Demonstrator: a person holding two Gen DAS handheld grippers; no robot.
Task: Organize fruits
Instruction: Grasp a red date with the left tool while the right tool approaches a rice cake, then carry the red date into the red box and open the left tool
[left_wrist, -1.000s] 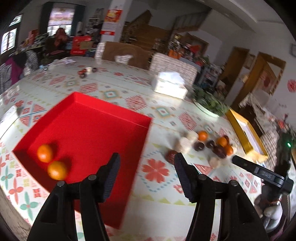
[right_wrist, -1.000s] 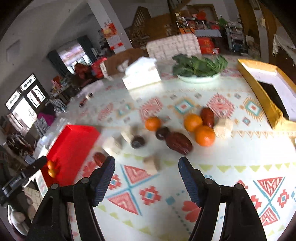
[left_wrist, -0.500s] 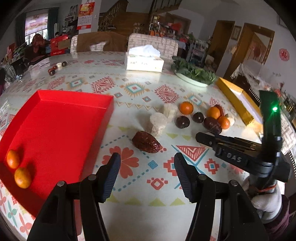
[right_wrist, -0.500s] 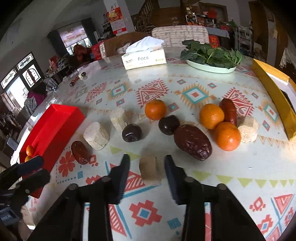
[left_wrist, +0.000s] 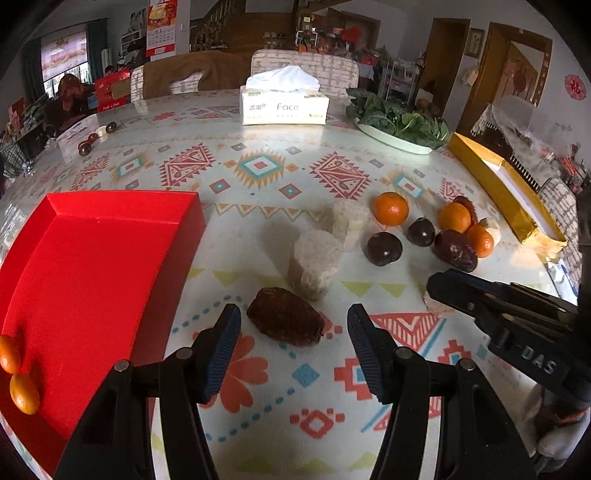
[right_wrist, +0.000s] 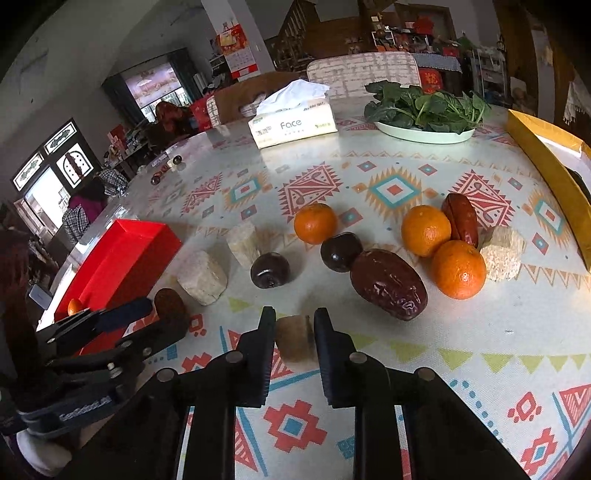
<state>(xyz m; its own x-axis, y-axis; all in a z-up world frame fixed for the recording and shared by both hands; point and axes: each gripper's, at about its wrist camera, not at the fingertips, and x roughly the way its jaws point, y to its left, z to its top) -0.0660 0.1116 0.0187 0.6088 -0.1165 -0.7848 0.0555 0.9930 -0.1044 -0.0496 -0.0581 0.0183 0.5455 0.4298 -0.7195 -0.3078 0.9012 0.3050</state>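
Observation:
My left gripper (left_wrist: 293, 325) is open, its jaws either side of a dark red date (left_wrist: 284, 321) lying on the table. A red tray (left_wrist: 92, 273) at the left holds two small oranges (left_wrist: 24, 393). My right gripper (right_wrist: 294, 325) is shut on a pale beige chunk (right_wrist: 293, 338) resting on the table. Beyond it lie oranges (right_wrist: 458, 269), dark plums (right_wrist: 269, 269), a large date (right_wrist: 388, 282) and pale chunks (right_wrist: 202, 277). The right gripper also shows in the left wrist view (left_wrist: 436, 291).
A tissue box (left_wrist: 282, 105) and a plate of greens (left_wrist: 400, 123) stand at the back. A gold-edged box (left_wrist: 498, 188) lies at the right. Small dark fruits (left_wrist: 85, 147) sit far left on the patterned tablecloth.
My left gripper swung from over the red tray to the date. My right gripper moved down and closed on the pale chunk.

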